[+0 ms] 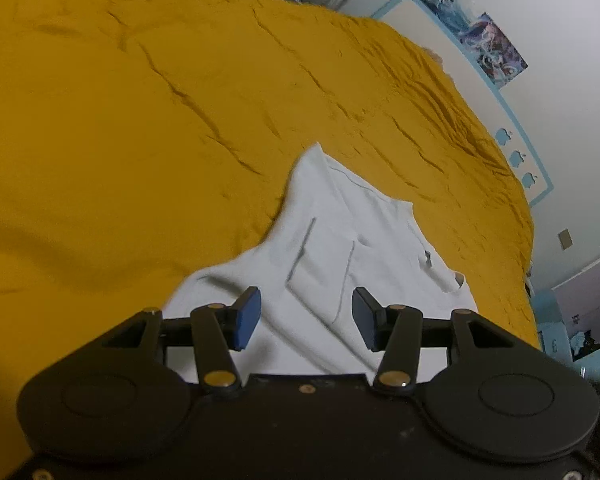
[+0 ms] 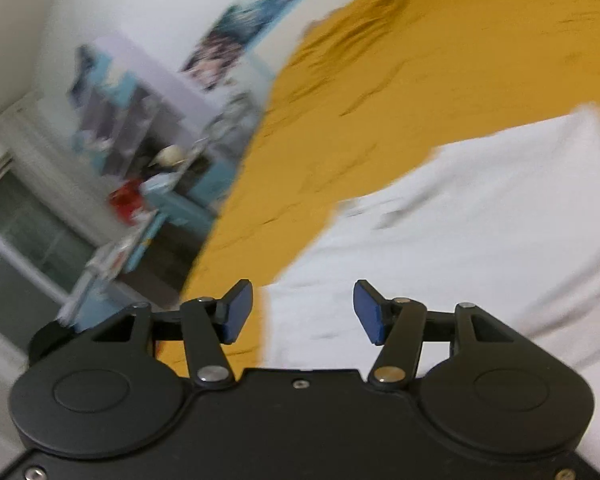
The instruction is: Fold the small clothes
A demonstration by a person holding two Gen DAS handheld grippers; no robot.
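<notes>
A white shirt (image 1: 340, 256) lies flat on the yellow bed (image 1: 140, 120) (near edge). The left gripper (image 1: 305, 318) hovers over it, jaws apart and empty; the right gripper (image 2: 303, 312), likewise apart, holds nothing.

Poster-lined white wall (image 1: 560, 60), blue shelving (image 2: 172, 196)

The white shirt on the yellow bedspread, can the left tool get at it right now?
Probably yes. The left tool is open right over the white shirt, which lies spread on the yellow bedspread with nothing on it or between them.
</notes>
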